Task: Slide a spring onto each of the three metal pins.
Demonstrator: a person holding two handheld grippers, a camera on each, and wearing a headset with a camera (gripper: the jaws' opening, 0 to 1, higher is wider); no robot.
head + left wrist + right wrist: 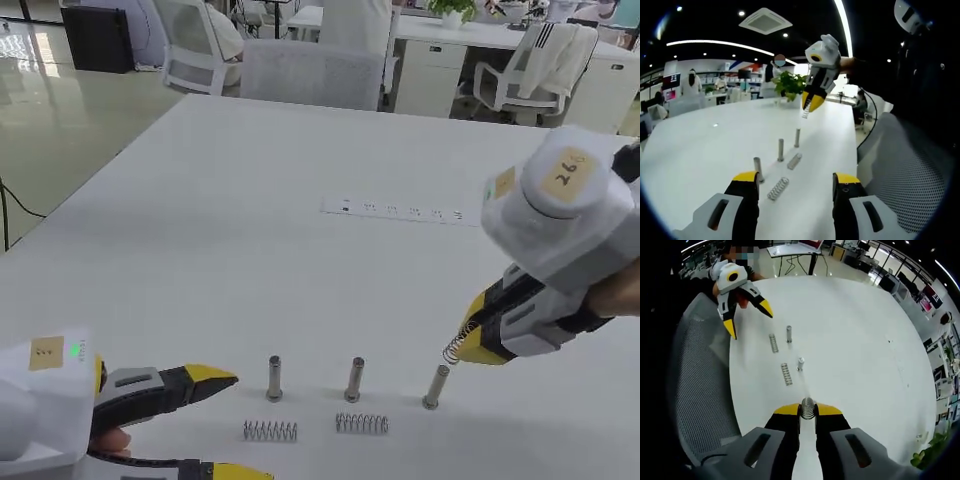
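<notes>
Right gripper (478,347): clamped on one spring (457,346), held just above the right-hand pin (436,386). Left gripper (238,425): jaws wide, empty. Two loose springs (270,430) beside bare pins (274,378) near the worktop's (300,250) front edge. Step, as judged: first spring. Next: align coil over pin, lower.

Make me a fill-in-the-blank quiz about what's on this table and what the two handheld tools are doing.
1. ____ metal pins stand upright on the white table.
2. The right gripper is shut on a ____.
3. ____ springs lie flat on the table beside the pins.
4. The left gripper has its jaws ____.

Missing words: three; spring; two; open.
</notes>
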